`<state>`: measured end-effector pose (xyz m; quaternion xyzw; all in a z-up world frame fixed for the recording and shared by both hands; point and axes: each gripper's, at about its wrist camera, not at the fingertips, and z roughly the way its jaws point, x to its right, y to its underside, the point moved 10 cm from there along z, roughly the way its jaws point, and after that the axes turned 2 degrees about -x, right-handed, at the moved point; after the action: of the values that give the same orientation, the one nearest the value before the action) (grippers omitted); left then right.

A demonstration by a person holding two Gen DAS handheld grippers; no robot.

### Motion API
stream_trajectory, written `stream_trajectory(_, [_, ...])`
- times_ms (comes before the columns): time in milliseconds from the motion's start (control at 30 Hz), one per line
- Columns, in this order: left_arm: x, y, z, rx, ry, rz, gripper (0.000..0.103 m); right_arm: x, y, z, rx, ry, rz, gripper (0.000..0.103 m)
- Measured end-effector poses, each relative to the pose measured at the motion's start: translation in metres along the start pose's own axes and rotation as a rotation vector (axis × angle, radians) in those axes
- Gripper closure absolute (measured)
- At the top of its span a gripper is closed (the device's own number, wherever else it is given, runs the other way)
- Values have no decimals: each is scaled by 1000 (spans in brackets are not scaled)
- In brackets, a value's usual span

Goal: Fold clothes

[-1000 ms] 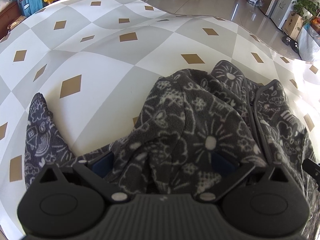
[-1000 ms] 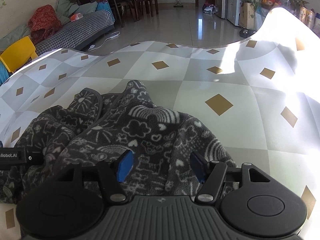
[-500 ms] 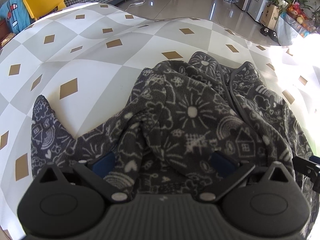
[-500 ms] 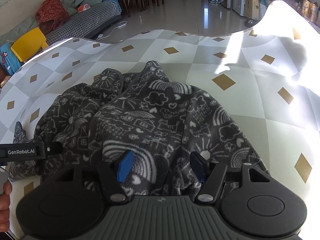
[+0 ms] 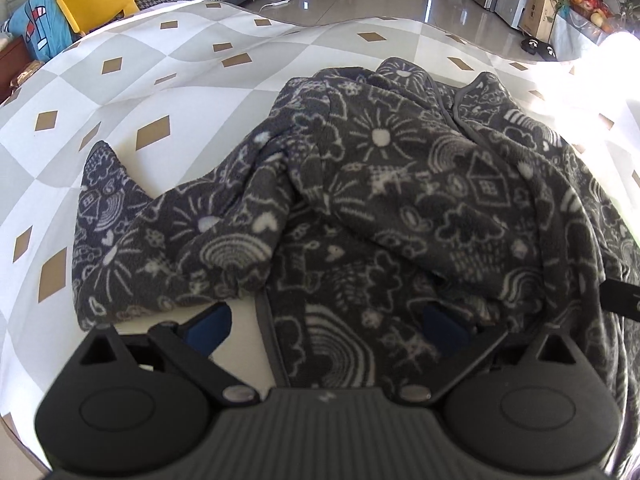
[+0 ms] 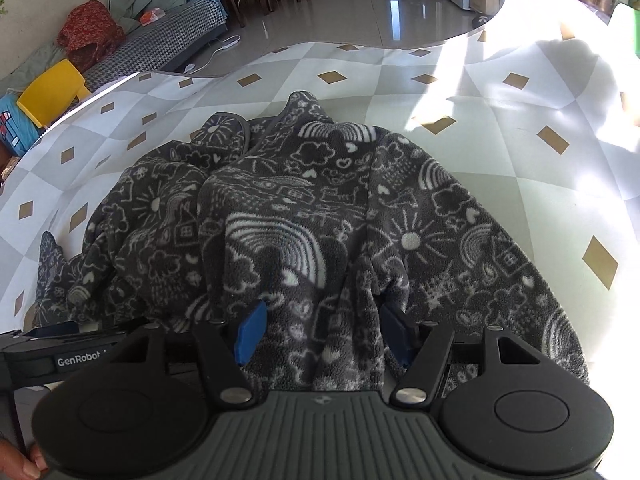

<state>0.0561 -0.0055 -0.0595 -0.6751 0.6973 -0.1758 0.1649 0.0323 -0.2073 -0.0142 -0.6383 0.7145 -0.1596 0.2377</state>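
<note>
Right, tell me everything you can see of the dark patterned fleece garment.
The fleece garment is dark grey, printed with white doodles: suns, rainbows, houses, hearts, clouds. It looks soft and fuzzy, with a grey bound edge showing near the collar end. It lies crumpled and unfolded on the checked tablecloth, one sleeve trailing out to the left. Its near hem lies between the fingers of the left gripper, whose jaws have just been closing, and of the right gripper; neither visibly pinches it.
</note>
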Motion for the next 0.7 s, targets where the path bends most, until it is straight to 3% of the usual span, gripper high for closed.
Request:
stream_trajectory(300, [6,17,3,19,13,6,27,-12,19,-14,58,-6,-40,52])
stream_trajectory(400, [8,18,-1,37,14,18,34,-20,24,-18,90,-11,-98,62])
stream_trajectory(700, [4,26,-2,28,19,-26,34,-22,43,-9,44,-21,-106,66])
